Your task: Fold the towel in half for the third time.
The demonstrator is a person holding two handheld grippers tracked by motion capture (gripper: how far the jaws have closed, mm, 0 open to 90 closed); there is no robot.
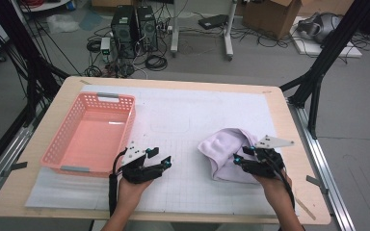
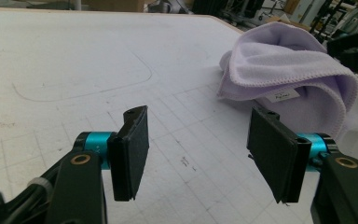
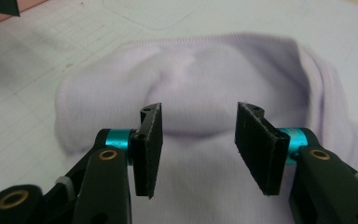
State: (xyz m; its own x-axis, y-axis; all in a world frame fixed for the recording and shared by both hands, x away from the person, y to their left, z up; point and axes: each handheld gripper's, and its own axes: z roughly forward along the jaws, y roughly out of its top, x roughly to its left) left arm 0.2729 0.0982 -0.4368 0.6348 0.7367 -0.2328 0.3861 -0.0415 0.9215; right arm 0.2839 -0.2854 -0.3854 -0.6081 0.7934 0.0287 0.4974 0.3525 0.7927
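White gridded mat (image 1: pixel 188 120) is covering the wooden table (image 1: pixel 289 144), with a lilac towel (image 1: pixel 221 149) lying crumpled at centre right of the high view.

Right gripper (image 1: pixel 244 155) is hovering at the towel's right edge in the lower right of the high view; in the right gripper view its jaws are standing about half apart with nothing between the pads, and the towel is lying blurred beneath and beyond them. Left gripper (image 1: pixel 158 159) is sitting in the lower middle, just right of the pink basket (image 1: pixel 60 144), over bare mat; in the left gripper view its jaws are standing wide apart and gripping nothing, while the towel (image 2: pixel 289 79) is lying in the upper right of that frame, well clear of them.
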